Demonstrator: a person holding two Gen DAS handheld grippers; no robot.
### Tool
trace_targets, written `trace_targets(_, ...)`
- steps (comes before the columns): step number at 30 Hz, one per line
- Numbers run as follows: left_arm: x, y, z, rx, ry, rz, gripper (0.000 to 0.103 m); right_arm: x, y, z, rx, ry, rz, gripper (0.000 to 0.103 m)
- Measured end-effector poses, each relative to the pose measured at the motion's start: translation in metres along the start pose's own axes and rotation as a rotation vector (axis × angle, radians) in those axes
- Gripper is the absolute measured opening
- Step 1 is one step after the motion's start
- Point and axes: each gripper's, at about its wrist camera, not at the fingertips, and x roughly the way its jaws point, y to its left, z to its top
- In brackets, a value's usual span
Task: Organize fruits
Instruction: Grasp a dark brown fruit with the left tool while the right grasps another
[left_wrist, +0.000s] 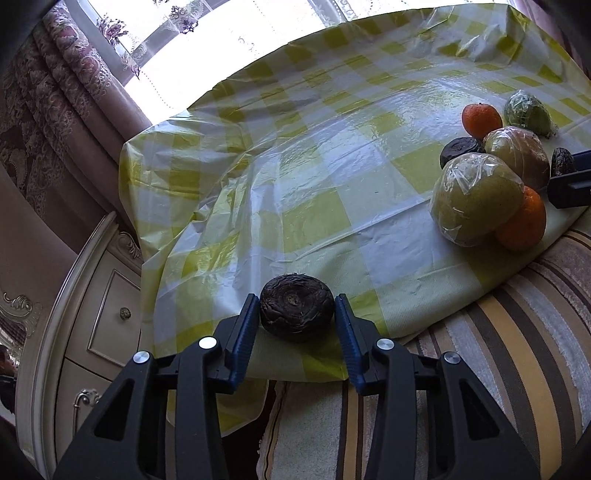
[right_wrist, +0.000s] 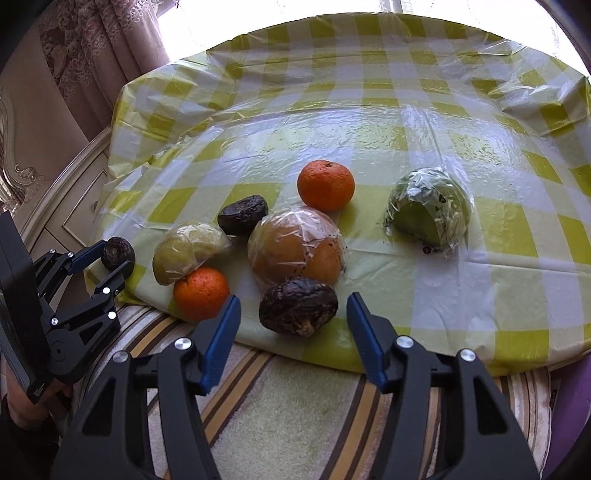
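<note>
My left gripper (left_wrist: 296, 312) is shut on a dark wrinkled fruit (left_wrist: 296, 311) at the near left edge of the checked cloth; it also shows in the right wrist view (right_wrist: 118, 254). My right gripper (right_wrist: 293, 308) is open around a second dark wrinkled fruit (right_wrist: 298, 311) without touching it. Behind it lie a wrapped brown-orange fruit (right_wrist: 295, 247), a wrapped yellow-green fruit (right_wrist: 188, 251), two oranges (right_wrist: 201, 293) (right_wrist: 325, 184), a third dark fruit (right_wrist: 242, 219) and a wrapped green fruit (right_wrist: 430, 210).
The yellow-and-white checked plastic cloth (right_wrist: 369, 110) covers the table. A striped rug or cover (right_wrist: 295, 406) lies below its near edge. A carved cream cabinet (left_wrist: 96, 314) stands to the left, with curtains (left_wrist: 55, 92) and a bright window behind.
</note>
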Motion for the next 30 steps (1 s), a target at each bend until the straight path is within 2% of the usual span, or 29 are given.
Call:
trace_targets(6, -0.001, 0.001, 0.0, -0.012, -0.006, -0.01, 0.039, 0.0, 0.001, 0.0, -0.009, 0.005, -0.008, 0.041)
trace_targets(21, -0.022, 0.003, 0.002, -0.026, -0.05, -0.005, 0.039, -0.021, 0.001, -0.004, -0.004, -0.042, -0.025, 0.04)
trace_targets(30, -0.044, -0.006, 0.008, -0.032, -0.098, -0.035, 0.039, -0.04, -0.008, -0.009, 0.015, -0.075, -0.038, 0.039)
